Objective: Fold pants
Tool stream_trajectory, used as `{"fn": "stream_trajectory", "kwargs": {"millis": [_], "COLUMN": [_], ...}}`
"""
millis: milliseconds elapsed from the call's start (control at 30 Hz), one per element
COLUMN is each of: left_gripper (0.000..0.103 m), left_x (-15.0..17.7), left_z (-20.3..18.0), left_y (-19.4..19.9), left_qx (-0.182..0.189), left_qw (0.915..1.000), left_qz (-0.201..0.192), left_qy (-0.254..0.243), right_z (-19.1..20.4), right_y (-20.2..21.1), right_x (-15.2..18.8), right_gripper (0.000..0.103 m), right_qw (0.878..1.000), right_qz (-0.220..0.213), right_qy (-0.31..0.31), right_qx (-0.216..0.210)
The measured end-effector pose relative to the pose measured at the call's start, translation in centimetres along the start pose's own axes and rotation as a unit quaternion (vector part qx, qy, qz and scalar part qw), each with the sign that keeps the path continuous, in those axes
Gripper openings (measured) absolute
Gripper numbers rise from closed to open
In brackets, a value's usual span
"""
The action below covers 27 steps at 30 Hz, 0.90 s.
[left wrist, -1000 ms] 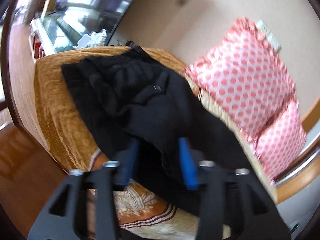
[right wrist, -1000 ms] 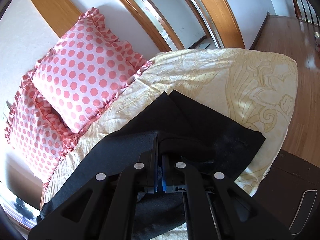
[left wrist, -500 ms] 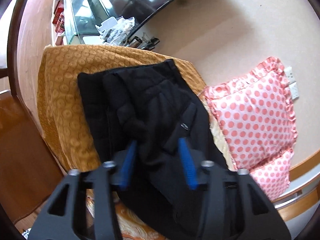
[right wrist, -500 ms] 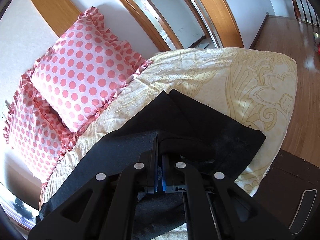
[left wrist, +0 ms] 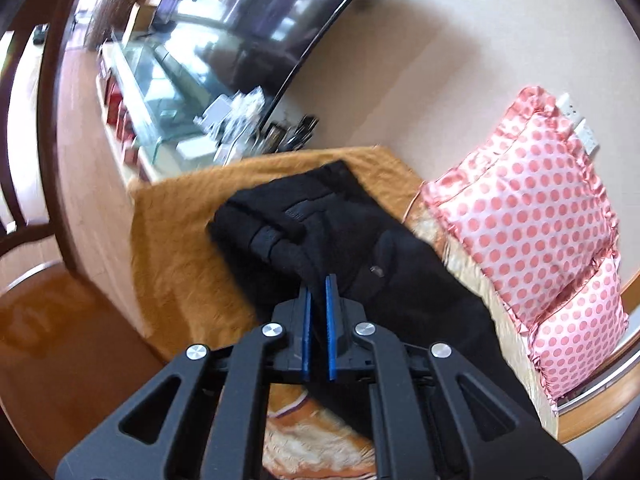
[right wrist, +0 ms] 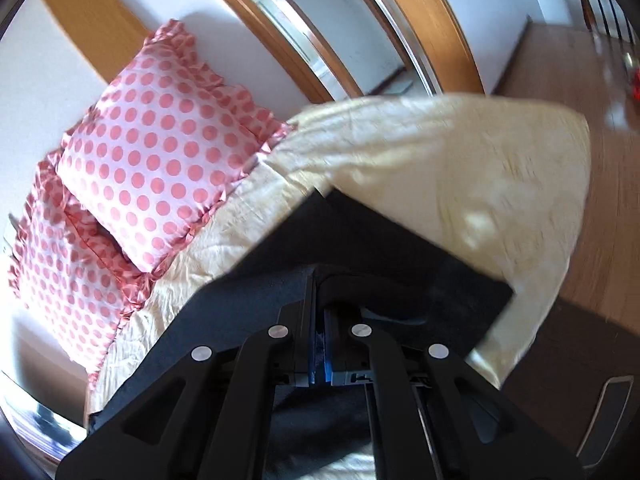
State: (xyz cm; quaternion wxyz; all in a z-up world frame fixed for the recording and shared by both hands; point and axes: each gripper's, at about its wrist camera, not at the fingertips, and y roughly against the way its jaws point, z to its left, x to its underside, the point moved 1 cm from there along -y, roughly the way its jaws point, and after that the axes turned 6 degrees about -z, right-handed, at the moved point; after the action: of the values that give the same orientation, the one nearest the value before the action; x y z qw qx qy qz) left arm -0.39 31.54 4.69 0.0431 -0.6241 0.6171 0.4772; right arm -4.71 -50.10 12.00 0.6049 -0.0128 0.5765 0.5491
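Black pants lie along a bed, their waist end bunched on an orange blanket. My left gripper is shut on a fold of the black cloth near a small button, its blue pads almost touching. In the right wrist view the leg end of the pants stretches over a pale yellow bedspread. My right gripper is shut on the pants, with dark fabric pinched between its pads.
Two pink polka-dot pillows lean against the wall at the bed's head. A glass cabinet with small items stands beyond the blanket. A wooden door frame and wooden floor lie past the bed's far side.
The left jaws went from wide open around the black cloth to shut on it, and the left view drew back from the waist. The right gripper stayed shut on the pants.
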Motion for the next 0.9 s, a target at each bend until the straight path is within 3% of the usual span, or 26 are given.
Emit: {"fn": "stream_trajectory", "kwargs": {"millis": [100, 267, 433, 600, 900], "left_gripper": [0.006, 0.006, 0.006, 0.005, 0.005], "left_x": [0.0, 0.3, 0.4, -0.3, 0.3], "left_z": [0.7, 0.7, 1.1, -0.3, 0.6], "left_y": [0.5, 0.0, 0.2, 0.8, 0.4], "left_qx": [0.001, -0.014, -0.012, -0.013, -0.021], "left_qw": [1.0000, 0.9998, 0.9999, 0.9993, 0.9993], "left_qz": [0.000, 0.000, 0.003, -0.017, -0.003], "left_qy": [0.002, -0.011, -0.004, -0.032, -0.030], "right_z": [-0.5, -1.3, -1.1, 0.1, -1.8], "right_y": [1.0, -0.7, 0.6, 2.6, 2.5], "right_x": [0.3, 1.0, 1.4, 0.5, 1.7], "right_gripper": [0.002, 0.002, 0.002, 0.002, 0.002], "right_qw": [1.000, 0.999, 0.999, 0.999, 0.999], "right_qz": [-0.007, 0.029, 0.015, -0.021, -0.009], "right_qy": [0.003, 0.004, 0.016, 0.035, 0.018], "right_qx": [-0.001, 0.022, 0.023, 0.006, 0.036]}}
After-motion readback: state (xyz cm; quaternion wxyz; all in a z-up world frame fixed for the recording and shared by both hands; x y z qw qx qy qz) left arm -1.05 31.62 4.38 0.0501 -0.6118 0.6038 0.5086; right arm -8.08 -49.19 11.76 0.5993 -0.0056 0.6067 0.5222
